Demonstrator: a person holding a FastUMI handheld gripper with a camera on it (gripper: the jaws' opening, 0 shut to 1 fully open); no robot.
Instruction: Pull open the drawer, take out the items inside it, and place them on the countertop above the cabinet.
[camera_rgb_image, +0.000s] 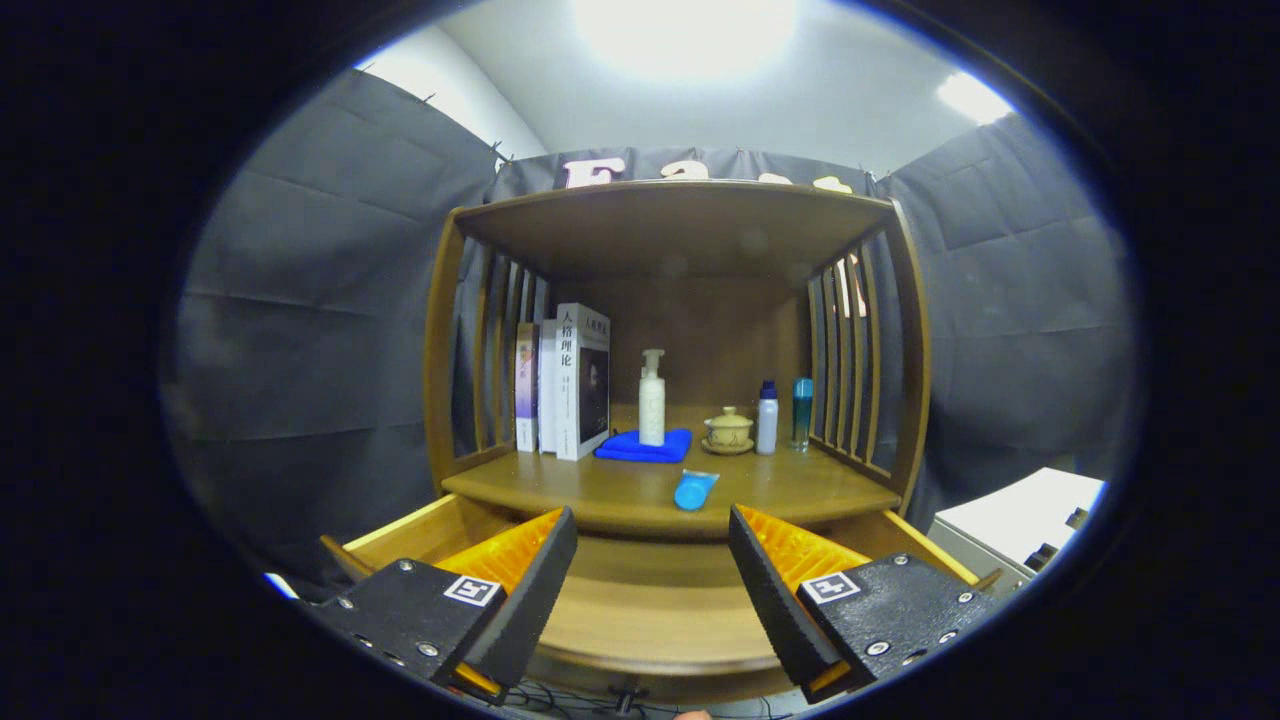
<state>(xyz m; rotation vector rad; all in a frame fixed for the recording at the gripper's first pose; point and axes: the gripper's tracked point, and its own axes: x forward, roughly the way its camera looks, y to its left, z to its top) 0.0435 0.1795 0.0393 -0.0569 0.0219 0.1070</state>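
Blue tube (694, 490) on countertop (600, 492), beyond hand-held gripper (652, 530) (fingers apart)

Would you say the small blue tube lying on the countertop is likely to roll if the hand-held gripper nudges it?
Probably: the blue tube lies on its side and looks rounded. It seems small, so likely light. The hand-held gripper is open, holding nothing.

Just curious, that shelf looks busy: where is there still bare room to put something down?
Bare wood runs along the countertop's front, either side of the blue tube. The back is crowded: books, cloth with pump bottle, teacup, two bottles. The open gripper holds nothing.
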